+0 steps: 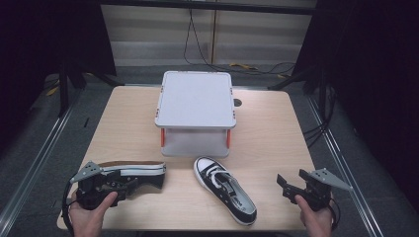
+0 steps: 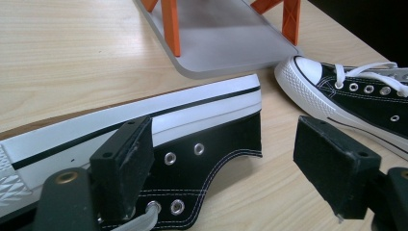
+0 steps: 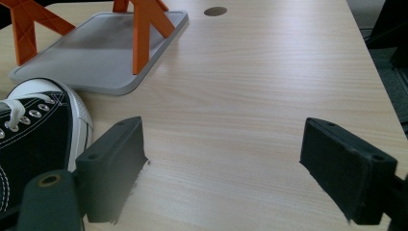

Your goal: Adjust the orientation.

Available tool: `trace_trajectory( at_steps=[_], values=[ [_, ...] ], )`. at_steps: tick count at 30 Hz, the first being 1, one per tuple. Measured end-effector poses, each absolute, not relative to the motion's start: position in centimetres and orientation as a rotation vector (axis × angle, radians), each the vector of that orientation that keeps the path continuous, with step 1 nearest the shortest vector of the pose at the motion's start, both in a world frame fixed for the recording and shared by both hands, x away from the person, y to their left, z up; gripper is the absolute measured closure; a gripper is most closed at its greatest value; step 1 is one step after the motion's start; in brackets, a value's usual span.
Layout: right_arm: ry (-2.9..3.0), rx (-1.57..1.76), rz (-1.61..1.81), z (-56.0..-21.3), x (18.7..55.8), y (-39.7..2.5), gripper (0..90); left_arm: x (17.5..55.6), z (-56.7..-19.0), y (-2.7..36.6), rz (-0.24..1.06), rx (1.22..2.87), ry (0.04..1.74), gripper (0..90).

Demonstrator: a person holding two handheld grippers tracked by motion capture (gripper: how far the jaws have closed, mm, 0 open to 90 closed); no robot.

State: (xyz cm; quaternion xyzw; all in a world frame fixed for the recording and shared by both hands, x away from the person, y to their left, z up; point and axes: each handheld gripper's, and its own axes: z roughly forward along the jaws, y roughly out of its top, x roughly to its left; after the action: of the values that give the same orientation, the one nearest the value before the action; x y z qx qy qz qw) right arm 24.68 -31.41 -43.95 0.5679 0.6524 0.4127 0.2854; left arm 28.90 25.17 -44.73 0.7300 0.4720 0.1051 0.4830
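Observation:
Two black canvas sneakers with white soles are on the wooden table. One sneaker (image 1: 143,170) (image 2: 192,120) lies on its side at the front left, sole facing away from me. My left gripper (image 1: 123,182) (image 2: 226,173) is open right at it; its left jaw is in front of the canvas side by the eyelets and its right jaw is over bare table. The other sneaker (image 1: 225,195) (image 2: 356,96) (image 3: 38,130) stands upright at the front middle, toe towards the shelf. My right gripper (image 1: 292,178) (image 3: 221,168) is open to its right, with bare wood between the jaws.
A grey two-level shelf (image 1: 195,98) with orange posts stands mid-table; its lower tray (image 2: 226,48) (image 3: 96,53) rests on the wood just beyond both sneakers. A round cable hole (image 3: 215,10) sits behind the shelf. Dark floor and cables surround the table (image 1: 276,143).

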Motion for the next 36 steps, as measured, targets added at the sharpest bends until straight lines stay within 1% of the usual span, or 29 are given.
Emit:
trace_trajectory(
  at_steps=[11, 13, 16, 18, 25, 27, 31, 36],
  values=[
    [1.733, 1.527, 1.094, -44.0, 24.7, -31.8, 15.6, 29.0, -44.7, 24.9, 0.246, 1.782, 1.169, 27.6],
    [1.734, 1.529, 1.093, -44.1, 24.7, -31.9, 15.6, 29.0, -44.7, 25.0, 0.249, 1.781, 1.172, 30.4],
    [1.735, 1.527, 1.092, -44.0, 24.6, -31.9, 16.2, 28.8, -44.4, 25.5, 0.256, 1.750, 1.189, 31.5],
    [1.736, 1.531, 1.092, -44.0, 24.7, -31.9, 16.2, 28.7, -44.1, 25.9, 0.252, 1.733, 1.193, 35.2],
    [1.740, 1.518, 1.095, -43.8, 24.5, -31.5, 16.3, 27.6, -42.9, 27.1, 0.271, 1.720, 1.205, 33.7],
    [1.749, 1.510, 1.097, -43.7, 24.5, -31.4, 16.3, 27.2, -42.8, 27.6, 0.288, 1.740, 1.204, 33.6],
    [1.757, 1.503, 1.102, -43.8, 24.5, -31.2, 16.3, 26.1, -43.2, 28.8, 0.294, 1.738, 1.244, 34.3],
    [1.764, 1.495, 1.110, -43.7, 24.8, -31.0, 16.4, 26.7, -44.5, 28.7, 0.274, 1.811, 1.260, 35.9]
  ],
)
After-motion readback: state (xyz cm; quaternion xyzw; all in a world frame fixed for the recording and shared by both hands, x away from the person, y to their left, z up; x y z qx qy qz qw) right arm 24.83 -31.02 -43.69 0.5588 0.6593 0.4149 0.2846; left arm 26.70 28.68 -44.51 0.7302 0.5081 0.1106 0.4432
